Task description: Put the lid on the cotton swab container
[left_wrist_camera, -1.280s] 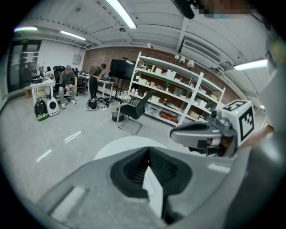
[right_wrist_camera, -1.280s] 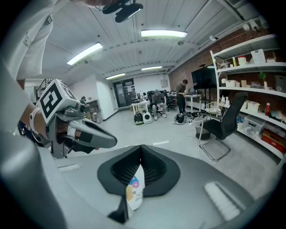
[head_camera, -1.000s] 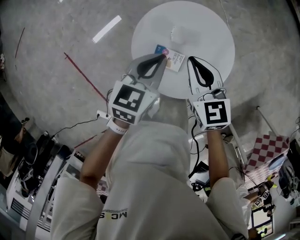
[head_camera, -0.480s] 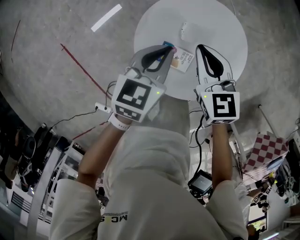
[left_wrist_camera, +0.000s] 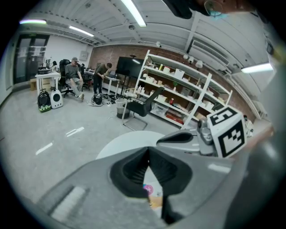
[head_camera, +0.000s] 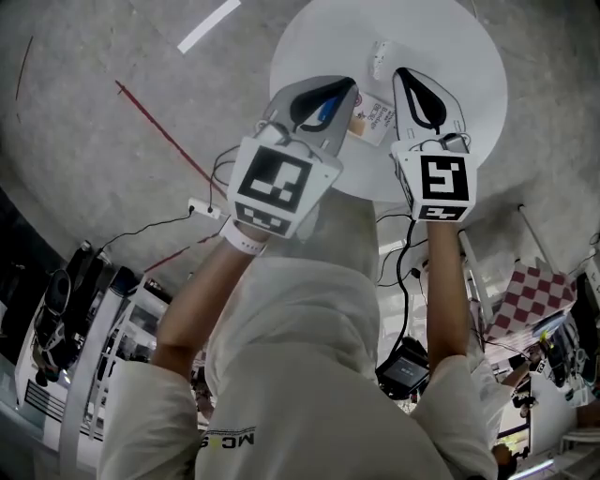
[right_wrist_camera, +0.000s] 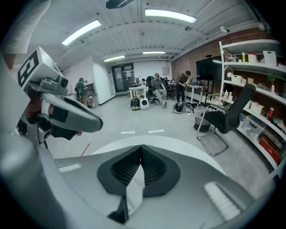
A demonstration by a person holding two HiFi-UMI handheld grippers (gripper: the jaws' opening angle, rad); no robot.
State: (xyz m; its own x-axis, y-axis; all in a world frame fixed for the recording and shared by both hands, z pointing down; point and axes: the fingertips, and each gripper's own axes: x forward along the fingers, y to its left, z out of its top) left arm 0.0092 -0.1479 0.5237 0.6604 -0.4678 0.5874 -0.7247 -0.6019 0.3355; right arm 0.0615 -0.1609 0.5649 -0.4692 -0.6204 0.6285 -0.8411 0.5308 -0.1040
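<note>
The cotton swab container (head_camera: pixel 376 112), a small box with a printed label, lies on the round white table (head_camera: pixel 469 56), between my two grippers. A small pale lid (head_camera: pixel 382 54) rests further back on the table. My left gripper (head_camera: pixel 352 86) hovers over the container's left end and hides part of it. Its jaws are shut with nothing held, and the container's colourful label (left_wrist_camera: pixel 149 191) shows through the gap behind the tips. My right gripper (head_camera: pixel 401 72) is just right of the container, shut and empty. In the right gripper view, its jaws (right_wrist_camera: pixel 141 148) meet over the table.
The table's near edge (head_camera: pixel 375 192) lies under both grippers. Beyond it is grey concrete floor with a red line (head_camera: pixel 164 136) and a white strip (head_camera: pixel 208 26). Shelves (left_wrist_camera: pixel 178 96), an office chair (right_wrist_camera: pixel 223 118) and seated people (left_wrist_camera: pixel 73 74) are far off.
Both grippers have moved forward over the table. The left one now covers the container's left end, and the right one has come up beside it. Both stayed shut.
</note>
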